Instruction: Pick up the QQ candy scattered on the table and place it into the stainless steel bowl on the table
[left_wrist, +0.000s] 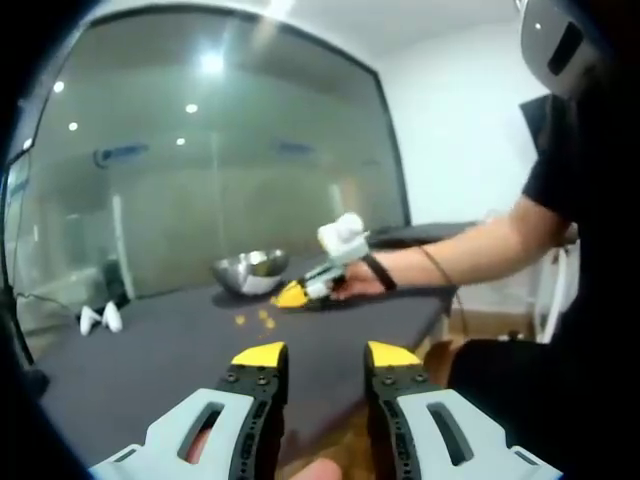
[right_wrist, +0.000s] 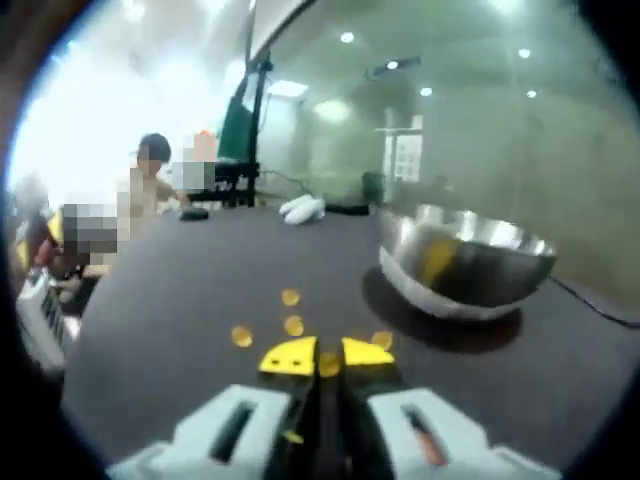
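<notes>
Right gripper view: my right gripper (right_wrist: 328, 357) fingers pinch a QQ candy (right_wrist: 329, 365) on the tabletop (right_wrist: 180, 300), beside the stainless steel bowl (right_wrist: 462, 262); left gripper (left_wrist: 325, 357) fingers spread wide.

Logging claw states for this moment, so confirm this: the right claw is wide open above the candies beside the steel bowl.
Not wide open. The right gripper view shows the right claw nearly shut on one candy, the steel bowl beside it and other candies loose on the table.

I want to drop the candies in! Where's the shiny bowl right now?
In the right gripper view, the stainless steel bowl sits on the dark table, right of the scattered yellow candies and just beyond the right gripper.
</notes>
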